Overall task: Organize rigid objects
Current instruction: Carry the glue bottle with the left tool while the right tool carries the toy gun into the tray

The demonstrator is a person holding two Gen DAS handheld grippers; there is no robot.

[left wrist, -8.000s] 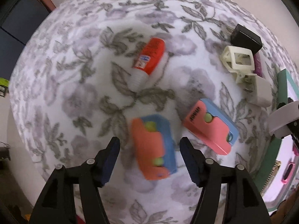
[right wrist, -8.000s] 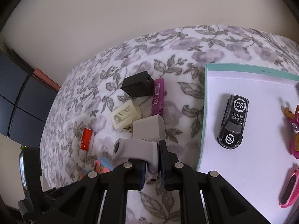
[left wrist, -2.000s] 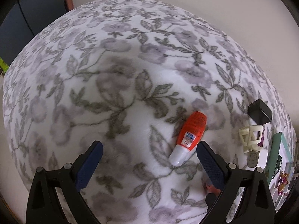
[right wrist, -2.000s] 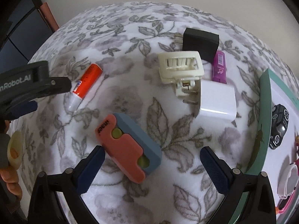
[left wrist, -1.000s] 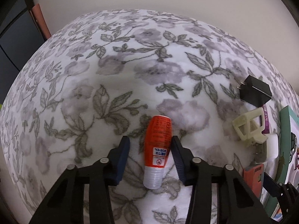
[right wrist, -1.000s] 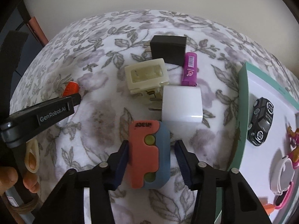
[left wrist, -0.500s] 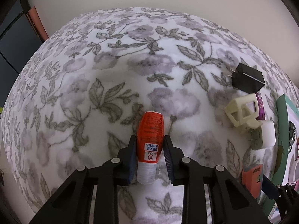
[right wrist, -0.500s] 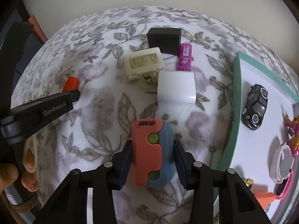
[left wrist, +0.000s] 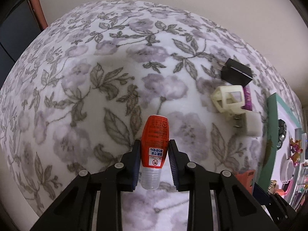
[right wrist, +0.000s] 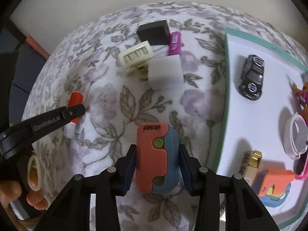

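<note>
Left wrist view: the left gripper (left wrist: 154,161) is squeezed on a small red bottle (left wrist: 155,144), holding it above the flowery blanket (left wrist: 115,57). The bottle is round and smooth, so it could slip out. Both hands tip steeply down. In the right wrist view, the right gripper (right wrist: 156,167) is shut on a pink and blue case (right wrist: 156,156), just left of the white tray (right wrist: 227,96). Farther off lie a white plug (right wrist: 165,73) and a black plug (right wrist: 154,31).
</note>
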